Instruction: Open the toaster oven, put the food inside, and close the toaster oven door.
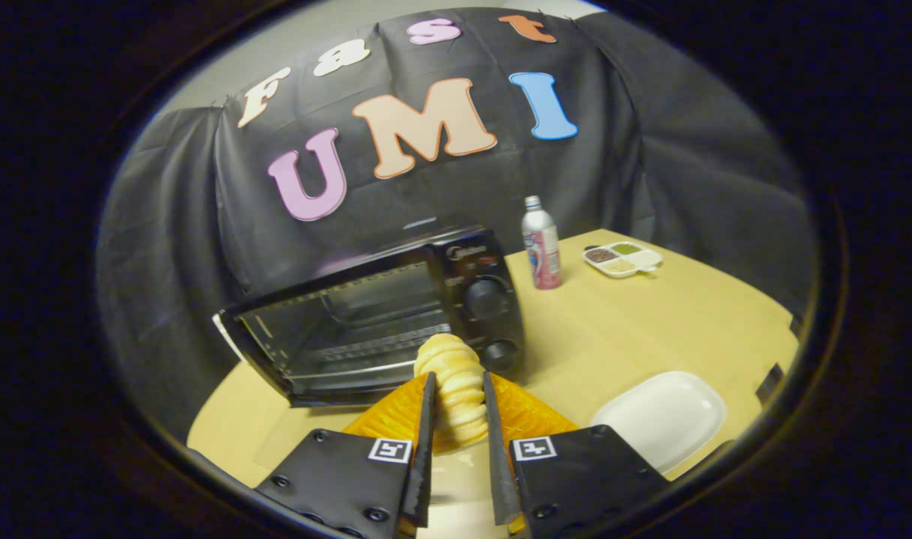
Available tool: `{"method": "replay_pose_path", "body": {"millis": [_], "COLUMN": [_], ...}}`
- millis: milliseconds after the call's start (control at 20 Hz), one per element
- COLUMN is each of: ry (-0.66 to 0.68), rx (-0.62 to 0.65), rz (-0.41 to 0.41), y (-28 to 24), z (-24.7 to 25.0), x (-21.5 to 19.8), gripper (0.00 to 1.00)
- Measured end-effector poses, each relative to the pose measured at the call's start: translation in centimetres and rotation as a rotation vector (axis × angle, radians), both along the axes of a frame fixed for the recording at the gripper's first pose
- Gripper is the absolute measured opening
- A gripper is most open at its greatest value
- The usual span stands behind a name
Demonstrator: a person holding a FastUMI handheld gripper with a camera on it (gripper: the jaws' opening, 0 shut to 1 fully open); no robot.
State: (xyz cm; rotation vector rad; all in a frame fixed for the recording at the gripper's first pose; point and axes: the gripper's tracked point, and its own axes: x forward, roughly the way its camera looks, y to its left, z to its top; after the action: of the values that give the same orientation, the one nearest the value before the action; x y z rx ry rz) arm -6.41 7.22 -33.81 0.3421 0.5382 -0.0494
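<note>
A pale, ridged bread roll point(447, 358) stands upright between my fingers, and my gripper point(458, 379) is shut on it, held above the table. Just beyond the roll is the black toaster oven point(366, 314), standing at an angle. Its inside and wire rack point(374, 340) are in plain sight, and its glass door point(299, 434) seems to be folded down flat toward me. The oven's two knobs point(488, 299) are on its right side, just behind the top of the roll.
A white plate point(662, 419) lies on the tan table point(621, 329), to the right of my fingers. Farther back stand a slim bottle point(540, 243) and a divided dish of sauces point(622, 258). Black cloth walls the booth behind the oven.
</note>
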Motion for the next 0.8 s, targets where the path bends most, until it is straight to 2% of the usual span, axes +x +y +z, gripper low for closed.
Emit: {"method": "replay_pose_path", "body": {"millis": [350,500,800], "ry": [-0.004,0.001,-0.036], "rx": [0.218,0.253,0.411], "rz": [0.004,-0.02,-0.09], "y": [7.9,9.6,11.7], "z": [-0.5,-1.5,-2.0], "x": [4.6,6.2,9.8], "gripper": [0.35,0.34,0.34]}}
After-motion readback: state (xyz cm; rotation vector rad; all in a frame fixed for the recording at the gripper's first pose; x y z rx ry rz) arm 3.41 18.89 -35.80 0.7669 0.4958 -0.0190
